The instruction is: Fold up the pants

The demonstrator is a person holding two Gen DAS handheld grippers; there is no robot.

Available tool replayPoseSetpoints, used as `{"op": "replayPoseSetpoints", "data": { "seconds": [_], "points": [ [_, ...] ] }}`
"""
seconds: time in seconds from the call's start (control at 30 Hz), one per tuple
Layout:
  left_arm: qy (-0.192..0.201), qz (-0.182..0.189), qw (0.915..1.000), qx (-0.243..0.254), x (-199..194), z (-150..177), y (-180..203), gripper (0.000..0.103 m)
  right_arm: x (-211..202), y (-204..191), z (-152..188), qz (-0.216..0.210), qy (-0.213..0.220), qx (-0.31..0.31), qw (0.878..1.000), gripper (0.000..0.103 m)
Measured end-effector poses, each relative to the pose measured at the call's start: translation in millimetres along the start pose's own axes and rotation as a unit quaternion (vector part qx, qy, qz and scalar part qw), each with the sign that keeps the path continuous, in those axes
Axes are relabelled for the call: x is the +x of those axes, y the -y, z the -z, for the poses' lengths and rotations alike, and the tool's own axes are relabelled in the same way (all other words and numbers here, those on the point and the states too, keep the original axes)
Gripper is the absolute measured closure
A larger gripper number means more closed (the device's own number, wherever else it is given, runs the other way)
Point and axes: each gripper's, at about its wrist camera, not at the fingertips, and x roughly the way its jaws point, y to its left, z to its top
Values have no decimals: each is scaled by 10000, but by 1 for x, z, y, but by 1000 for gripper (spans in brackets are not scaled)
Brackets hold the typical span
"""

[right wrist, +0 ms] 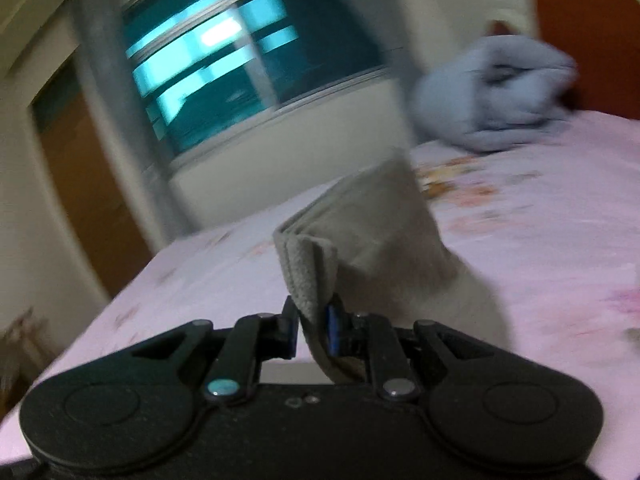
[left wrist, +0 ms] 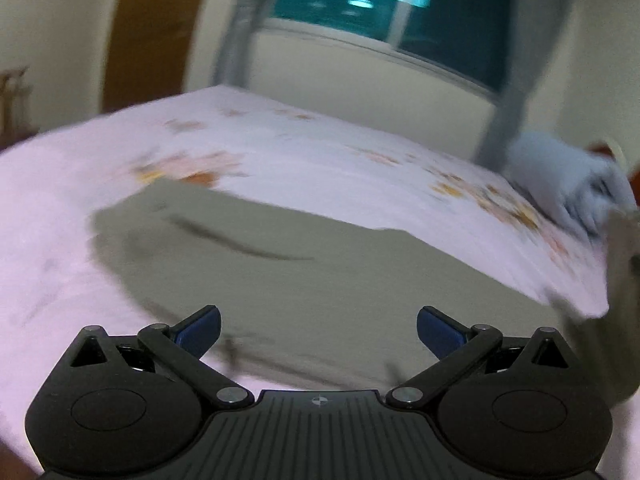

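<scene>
While the right hand-held gripper (right wrist: 311, 330) clamps the pants (right wrist: 360, 220) hem at 6 o'clock and the left hand-held gripper (left wrist: 319, 330) gapes empty over them on the bed (left wrist: 60, 220), unsupported fabric may skew.

Two black grippers, left gripper (left wrist: 319, 328) and right gripper (right wrist: 312, 330): blue-padded fingers (left wrist: 200, 326), silver pivot screws, ribbed housing.

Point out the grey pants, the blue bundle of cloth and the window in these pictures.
grey pants (left wrist: 280, 280): left wrist view, flat middle of the fabric lying on the bed.
blue bundle of cloth (right wrist: 496, 96): right wrist view, centre of the heap.
window (right wrist: 224, 64): right wrist view, bright glass pane.
</scene>
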Motion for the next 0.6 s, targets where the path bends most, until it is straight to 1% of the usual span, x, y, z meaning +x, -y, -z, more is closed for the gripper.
{"op": "replayPoseSetpoints", "data": {
  "seconds": [0.03, 0.07, 0.1, 0.13, 0.17, 0.2, 0.23, 0.27, 0.3, 0.33, 0.4, 0.5, 0.53, 0.6],
  "points": [
    [-14, -53, 9998, -184, -3, 0, -17, 0, 13, -26, 12, -122, -133, -195, 9996, 96],
    [-47, -73, 9995, -299, -3, 2, -27, 0, 26, -47, 26, -256, -325, -340, 9986, 92],
    [-72, -95, 9991, -397, -5, 3, -39, 0, 43, -69, 45, -406, -659, -476, 9959, 89],
    [-85, -120, 9989, -455, -6, 6, -47, 0, 61, -89, 67, -623, -1140, -609, 9896, 79],
    [-94, -145, 9986, -499, -7, 8, -53, 0, 75, -106, 88, -844, -1657, -836, 9790, 72],
    [-117, -162, 9983, -549, -7, 10, -59, 0, 83, -119, 103, -891, -2004, -1122, 9692, 76],
    [-144, -154, 9980, -601, -8, 12, -66, 0, 79, -124, 109, -799, -1944, -1209, 9702, 74],
    [-160, -122, 9978, -636, -8, 14, -69, 0, 66, -122, 108, -779, -1643, -1099, 9772, 72],
    [-166, -93, 9978, -636, -8, 16, -69, 0, 56, -115, 100, -838, -1408, -902, 9824, 70],
    [-191, -59, 9981, -587, -5, 17, -67, 0, 48, -105, 92, -835, -1285, -713, 9856, 68],
    [-269, 88, 9985, -476, 1, 19, -54, 0, 29, -84, 78, -678, -1008, -471, 9915, 68],
    [-327, 748, 9961, -326, 10, 17, -19, 0, 3, -51, 56, -403, -637, -367, 9965, 65],
    [-318, 1009, 9942, -213, 14, 16, -3, 0, -8, -39, 51, -278, -526, -341, 9976, 62],
    [-386, 1355, 9900, 55, 28, 16, 30, 0, -24, -17, 45, -58, -394, -231, 9989, 55]
  ]
}}
